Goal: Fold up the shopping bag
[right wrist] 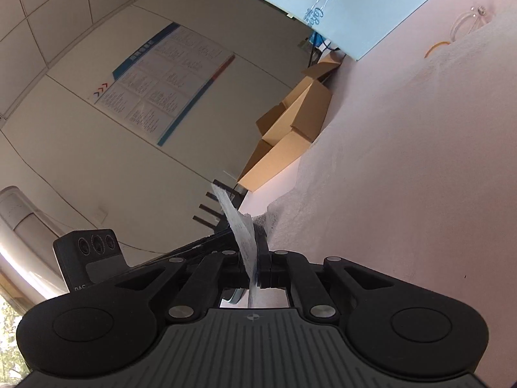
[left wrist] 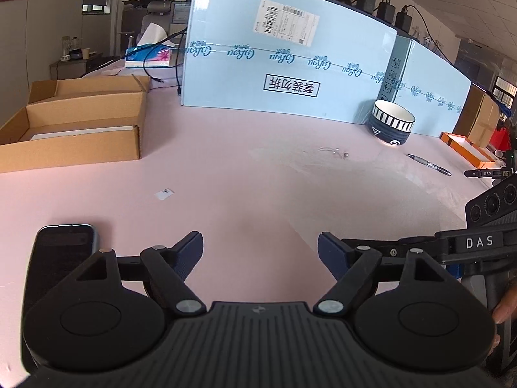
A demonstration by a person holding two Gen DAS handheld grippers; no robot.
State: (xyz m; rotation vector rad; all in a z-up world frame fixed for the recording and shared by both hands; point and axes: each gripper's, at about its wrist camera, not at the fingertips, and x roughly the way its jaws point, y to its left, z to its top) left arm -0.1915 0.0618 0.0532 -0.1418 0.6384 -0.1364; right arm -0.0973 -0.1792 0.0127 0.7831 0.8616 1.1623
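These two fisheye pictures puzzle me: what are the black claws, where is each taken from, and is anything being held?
There is no robot; a person carries a hand-held claw in each hand, each with a camera looking along its fingers. The left view shows the left claw open and empty over a pink table with a phone, a striped bowl, a pen and a cardboard box. The right view is tilted sideways: the right claw is shut on a thin white sheet, probably the shopping bag.

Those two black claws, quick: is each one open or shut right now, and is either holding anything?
Left gripper: open, nothing between its fingers, only bare pink table beyond.
Right gripper: shut on a fold of the translucent white shopping bag.
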